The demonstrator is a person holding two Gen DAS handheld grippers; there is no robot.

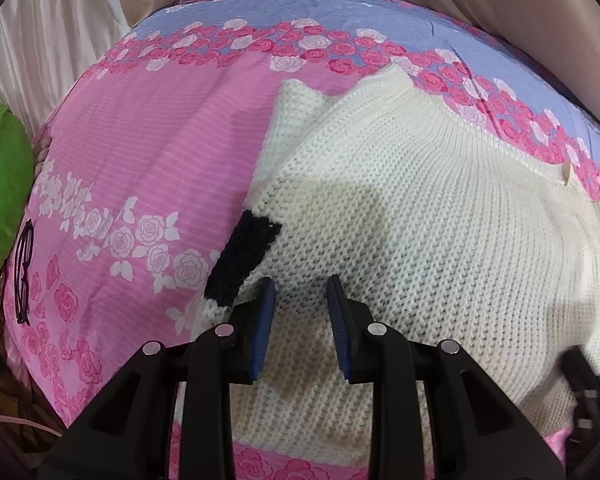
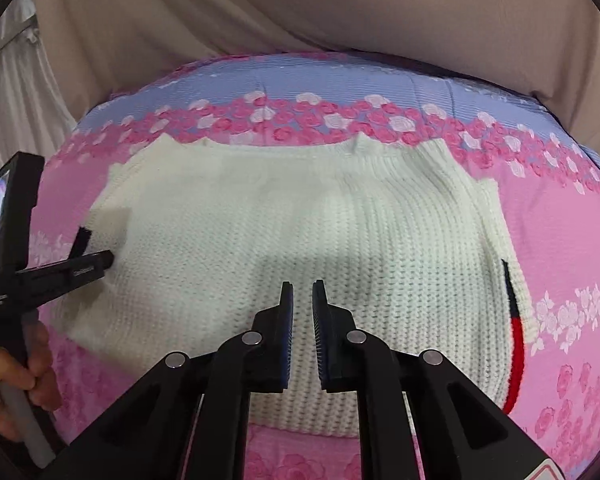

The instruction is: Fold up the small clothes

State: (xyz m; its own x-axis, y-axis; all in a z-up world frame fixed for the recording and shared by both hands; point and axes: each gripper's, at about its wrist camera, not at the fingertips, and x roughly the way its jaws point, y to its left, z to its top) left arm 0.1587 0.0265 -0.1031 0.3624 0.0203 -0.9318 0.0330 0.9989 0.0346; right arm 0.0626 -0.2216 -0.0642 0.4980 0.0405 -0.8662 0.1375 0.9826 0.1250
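A cream knitted sweater (image 1: 400, 216) lies folded flat on a pink rose-print bedsheet (image 1: 140, 152). It fills the middle of the right wrist view (image 2: 300, 220). A black knitted patch (image 1: 240, 260) shows at its left edge, and a black and red trim (image 2: 516, 332) at its right edge. My left gripper (image 1: 300, 296) is open and empty, hovering over the sweater's left part; it also shows in the right wrist view (image 2: 96, 260). My right gripper (image 2: 302, 296) is open a little and empty, over the sweater's near middle.
A green cushion (image 1: 0, 200) sits at the bed's left edge. Beige curtain fabric (image 2: 300, 12) hangs behind the bed. A lilac band with roses (image 2: 300, 88) runs along the sheet's far side. A hand (image 2: 12, 368) holds the left gripper's handle.
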